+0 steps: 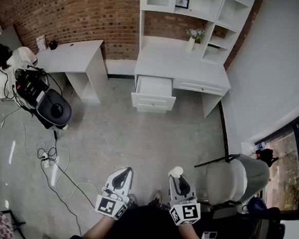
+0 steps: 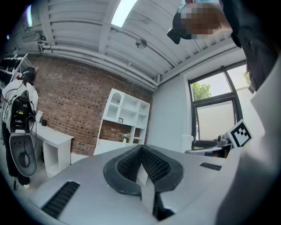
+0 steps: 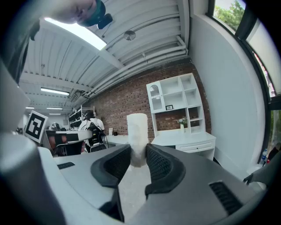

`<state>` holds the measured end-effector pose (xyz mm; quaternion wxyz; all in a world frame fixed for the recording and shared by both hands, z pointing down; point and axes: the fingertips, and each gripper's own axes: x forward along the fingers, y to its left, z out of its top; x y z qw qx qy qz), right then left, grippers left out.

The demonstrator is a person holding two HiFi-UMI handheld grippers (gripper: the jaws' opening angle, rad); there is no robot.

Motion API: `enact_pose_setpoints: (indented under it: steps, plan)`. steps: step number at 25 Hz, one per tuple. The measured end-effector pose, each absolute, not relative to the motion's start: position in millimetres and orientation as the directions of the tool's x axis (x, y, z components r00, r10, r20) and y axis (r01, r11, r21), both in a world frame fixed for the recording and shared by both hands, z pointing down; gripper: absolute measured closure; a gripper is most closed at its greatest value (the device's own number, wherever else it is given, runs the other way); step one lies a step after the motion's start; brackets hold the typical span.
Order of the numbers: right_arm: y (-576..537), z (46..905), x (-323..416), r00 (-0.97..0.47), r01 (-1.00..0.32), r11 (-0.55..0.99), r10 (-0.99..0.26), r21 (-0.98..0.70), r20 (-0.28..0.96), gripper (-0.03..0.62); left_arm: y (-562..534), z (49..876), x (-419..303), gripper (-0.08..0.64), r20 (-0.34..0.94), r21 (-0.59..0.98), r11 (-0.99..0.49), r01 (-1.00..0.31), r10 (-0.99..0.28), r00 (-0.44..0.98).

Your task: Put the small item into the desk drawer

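Note:
My right gripper [image 3: 138,159] is shut on a small white cylinder [image 3: 137,136] that stands up between its black pads; in the head view that small white item [image 1: 176,171] sticks out past the right gripper [image 1: 178,181]. My left gripper [image 1: 122,177] is held beside it, low in the head view, and its jaws [image 2: 141,163] are shut with nothing between them. Far ahead, a white desk [image 1: 182,62] stands against the brick wall. Its left drawer [image 1: 152,93] is pulled out, its inside white and bare. The same desk [image 3: 186,139] shows small in the right gripper view.
A second white table [image 1: 74,59] stands left of the desk, with a black chair and gear [image 1: 43,99] beside it. Cables [image 1: 53,160] trail over the grey floor at the left. A grey office chair [image 1: 234,182] sits close at my right. White shelves [image 1: 200,4] rise above the desk.

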<state>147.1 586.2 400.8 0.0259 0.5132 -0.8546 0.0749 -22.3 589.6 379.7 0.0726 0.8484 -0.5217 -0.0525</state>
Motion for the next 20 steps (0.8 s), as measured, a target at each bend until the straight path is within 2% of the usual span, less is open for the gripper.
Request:
enact_pose_setpoints:
  steps: [20]
  plan:
    - [567.9, 402.2, 164.9, -0.492, -0.87, 0.479, -0.862, -0.122, 0.126, 0.465, 571.7, 384.4, 0.9, 0.537, 0.013, 0.194, -0.433, -0.88, -0.896, 0.443]
